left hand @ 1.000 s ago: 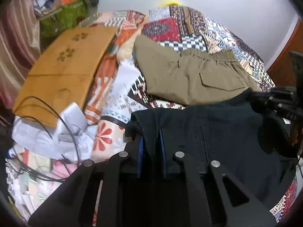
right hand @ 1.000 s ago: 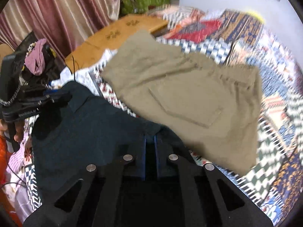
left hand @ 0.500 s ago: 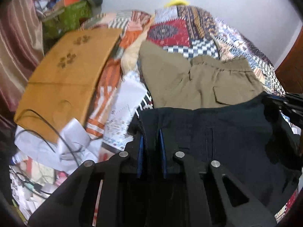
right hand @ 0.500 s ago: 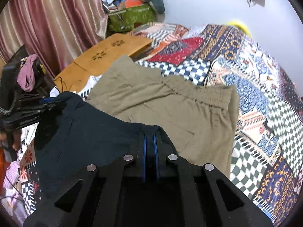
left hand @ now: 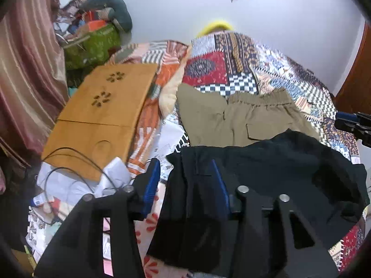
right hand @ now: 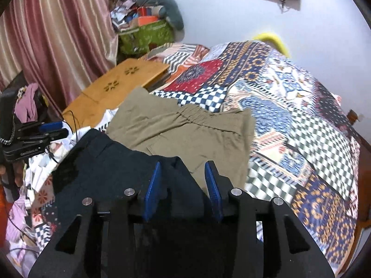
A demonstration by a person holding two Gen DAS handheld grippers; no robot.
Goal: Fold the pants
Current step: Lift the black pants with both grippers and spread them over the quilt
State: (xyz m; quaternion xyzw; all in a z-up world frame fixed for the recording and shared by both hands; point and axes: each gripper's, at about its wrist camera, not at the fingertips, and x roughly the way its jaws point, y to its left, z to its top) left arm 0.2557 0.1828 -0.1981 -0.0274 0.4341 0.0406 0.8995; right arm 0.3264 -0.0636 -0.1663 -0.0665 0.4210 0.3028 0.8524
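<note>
Dark navy pants (left hand: 278, 166) lie bunched on the bed in front of both grippers, below folded khaki pants (left hand: 243, 120). My left gripper (left hand: 184, 169) hangs over their left edge. Its jaws are opening, and a fold of dark cloth sits loose between the blue pads (left hand: 150, 185), which do not press on it. In the right wrist view the dark pants (right hand: 104, 162) spread left of my right gripper (right hand: 183, 169). Its jaws are opening too, with the cloth's corner between them but not pinched. The khaki pants (right hand: 176, 127) lie just beyond. Each view shows the other gripper at its edge.
A patchwork bedspread (left hand: 231, 64) covers the bed. On the left lie a wooden lap table (left hand: 104, 115), black cables (left hand: 69, 162) and white papers. A green bag (left hand: 92, 46) and a striped curtain (right hand: 46, 34) stand behind.
Both grippers were shut on the dark pants' edge. Their jaws now stand apart, the cloth has slackened onto the bed, and both grippers have risen.
</note>
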